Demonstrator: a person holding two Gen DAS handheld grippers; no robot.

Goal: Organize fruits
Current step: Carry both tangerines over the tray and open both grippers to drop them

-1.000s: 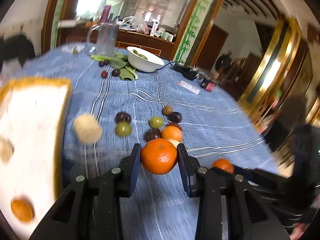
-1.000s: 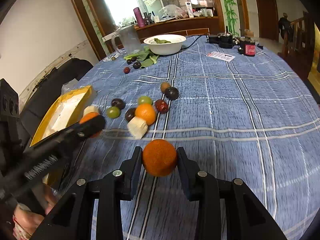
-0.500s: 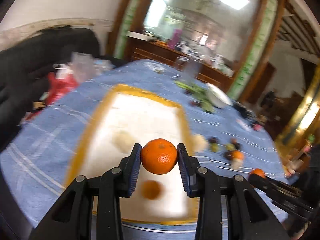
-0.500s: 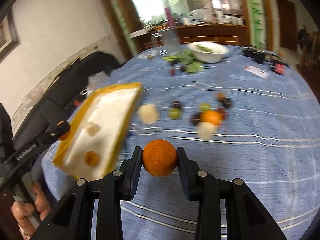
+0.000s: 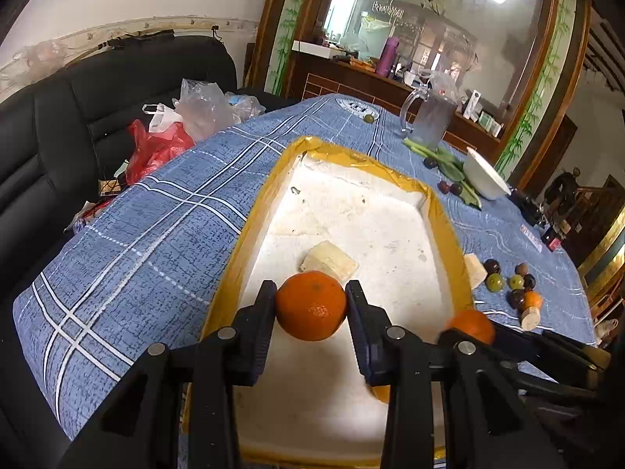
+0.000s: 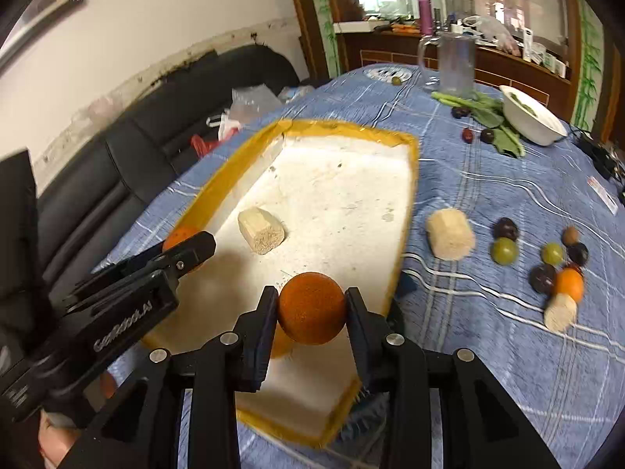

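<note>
My left gripper (image 5: 310, 314) is shut on an orange (image 5: 311, 305) and holds it over the near end of a white foam tray with a yellow rim (image 5: 258, 211). My right gripper (image 6: 311, 314) is shut on a second orange (image 6: 311, 306) over the tray's near right part (image 6: 406, 211). The right gripper with its orange shows at the lower right of the left wrist view (image 5: 470, 324). The left gripper shows at the left of the right wrist view (image 6: 187, 248). A pale cut fruit chunk (image 6: 261, 230) lies in the tray. Another orange (image 6: 283, 346) lies in the tray below my right gripper, mostly hidden.
On the blue checked tablecloth right of the tray lie a pale chunk (image 6: 450, 234), several dark and green plums (image 6: 504, 250), a small orange (image 6: 570, 283) and another chunk (image 6: 560, 314). A glass jug (image 6: 455, 64), greens and a white bowl (image 6: 533, 115) stand farther back. A black sofa (image 5: 58, 117) with bags is left.
Both grippers have swung left from the loose fruit on the cloth to above the tray, each still holding its orange. The view has steadied over the tray's near end.
</note>
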